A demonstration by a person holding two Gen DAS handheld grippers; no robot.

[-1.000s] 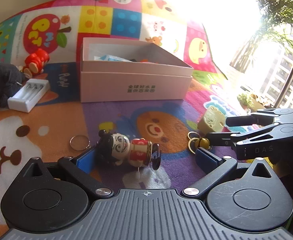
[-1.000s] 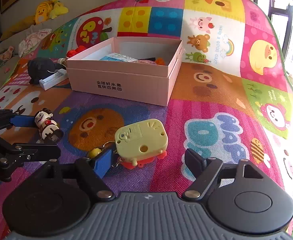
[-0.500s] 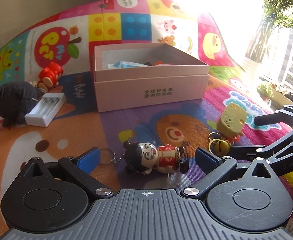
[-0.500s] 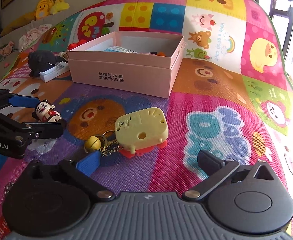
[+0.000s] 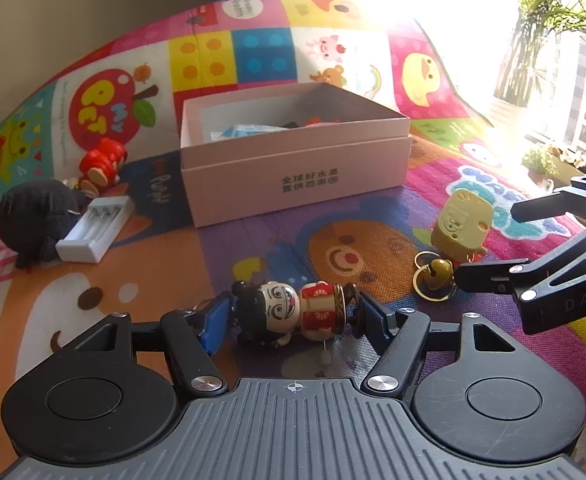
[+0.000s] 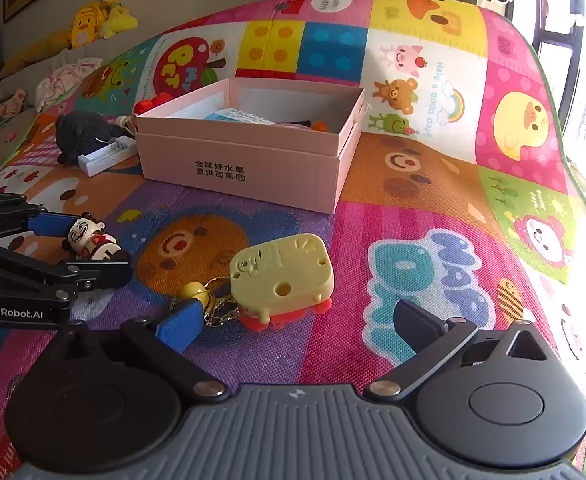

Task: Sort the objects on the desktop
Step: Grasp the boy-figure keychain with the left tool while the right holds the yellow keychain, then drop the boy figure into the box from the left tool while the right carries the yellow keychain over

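Observation:
A small doll figure [image 5: 297, 310] with a black-haired white face and red body lies on its side on the play mat. My left gripper [image 5: 295, 320] is shut on it, head at the left pad, feet at the right pad; it also shows in the right wrist view [image 6: 91, 238]. A yellow toy keychain [image 6: 281, 270] with a gold bell [image 6: 191, 292] lies just ahead of my right gripper [image 6: 297, 322], which is open and empty. The open pink box [image 5: 293, 152] stands behind with a few items inside.
At the left of the mat lie a dark plush toy [image 5: 33, 216], a white battery charger [image 5: 95, 228] and a red toy figure [image 5: 101, 166]. The right gripper's fingers [image 5: 533, 272] reach in from the right in the left wrist view. A window is at the right.
My left gripper has closed its fingers onto the doll figure and shifted viewpoint back. The right gripper has drawn back a little from the yellow keychain, still open.

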